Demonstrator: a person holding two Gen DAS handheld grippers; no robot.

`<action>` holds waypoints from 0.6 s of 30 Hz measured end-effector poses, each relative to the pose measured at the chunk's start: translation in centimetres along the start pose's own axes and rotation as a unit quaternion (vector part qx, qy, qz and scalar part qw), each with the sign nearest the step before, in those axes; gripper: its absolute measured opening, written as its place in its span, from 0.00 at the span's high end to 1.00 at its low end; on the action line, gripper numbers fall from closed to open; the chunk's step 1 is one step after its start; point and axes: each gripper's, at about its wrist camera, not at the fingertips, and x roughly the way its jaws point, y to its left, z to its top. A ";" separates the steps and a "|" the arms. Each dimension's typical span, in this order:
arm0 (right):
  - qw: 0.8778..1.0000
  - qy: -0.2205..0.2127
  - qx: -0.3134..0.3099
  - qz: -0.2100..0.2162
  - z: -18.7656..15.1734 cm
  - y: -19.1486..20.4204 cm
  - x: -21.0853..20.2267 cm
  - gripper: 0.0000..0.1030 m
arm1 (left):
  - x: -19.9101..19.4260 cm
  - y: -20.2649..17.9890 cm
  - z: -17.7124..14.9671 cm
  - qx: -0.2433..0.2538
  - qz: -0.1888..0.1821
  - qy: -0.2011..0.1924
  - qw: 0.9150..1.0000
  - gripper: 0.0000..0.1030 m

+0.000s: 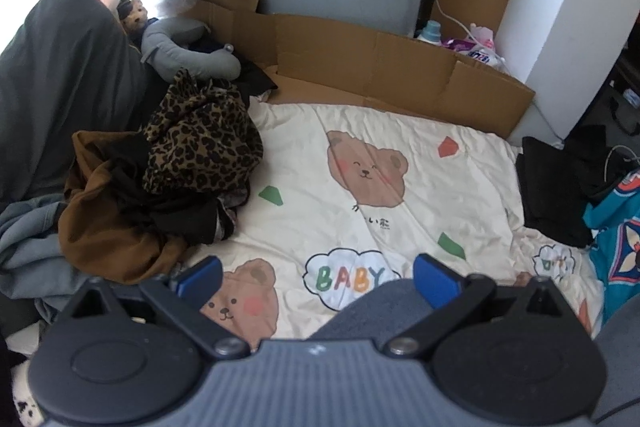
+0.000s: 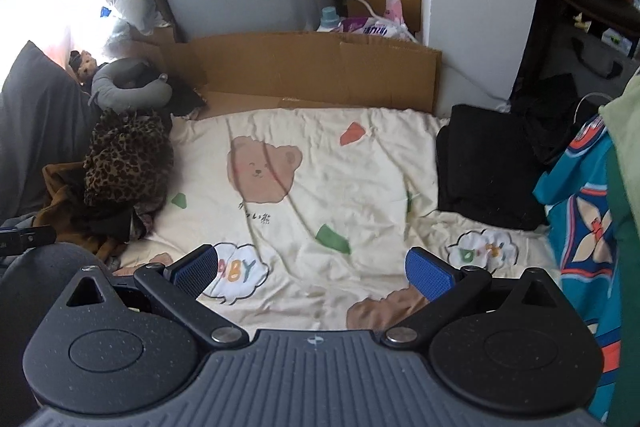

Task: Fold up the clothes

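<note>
A: Hovering over the bed, both tools tip downward. The left tool (image 1: pixel 318 277) has its jaws spread as wide as they go, with nothing between the blue pads (image 1: pixel 200 277). The right tool (image 2: pixel 314 269) is the same: wide open, empty.

B: What lies right under them?

A: Only the cream bear-print sheet (image 1: pixel 400 131), bare and a little creased ahead of both tools. No garment is laid out there.

B: Where are the clothes, then?

A: Off to the left of the tools sits a crumpled heap: a leopard-print garment (image 1: pixel 200 143) on top, a brown garment (image 1: pixel 104 227) under it, dark pieces mixed in, and grey cloth (image 1: pixel 24 251) at the near left edge. Off to the right, a black garment (image 2: pixel 484 167) lies flat with squared edges, beside a teal patterned cloth (image 2: pixel 580 211).

B: So how far along is it?

A: Early, I judge. The black garment looks already folded, though I cannot be sure. The heap on the left is plainly unfolded, so most of the work is left. The next step would probably be taking a piece from that heap onto the bare sheet.
</note>
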 end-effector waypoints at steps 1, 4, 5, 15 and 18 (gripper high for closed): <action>1.000 0.000 0.000 0.000 -0.2 0.2 0.0 0.00 | 0.1 0.0 -0.1 0.000 0.002 -0.004 1.000 0.00; 1.000 -0.007 -0.017 0.002 -0.6 0.8 -0.2 0.00 | 0.1 0.4 -0.1 -0.006 0.002 -0.010 1.000 0.00; 1.000 -0.007 -0.020 0.005 -0.6 0.8 -0.2 0.00 | 0.2 0.6 -0.1 -0.008 0.000 -0.010 1.000 0.00; 1.000 -0.007 -0.007 0.019 -0.7 0.8 -0.3 0.00 | 0.3 0.7 -0.1 -0.010 -0.004 -0.004 1.000 0.00; 1.000 -0.008 -0.013 0.012 -0.7 1.2 -0.3 0.00 | 0.3 0.4 -0.1 -0.005 -0.004 0.001 1.000 0.00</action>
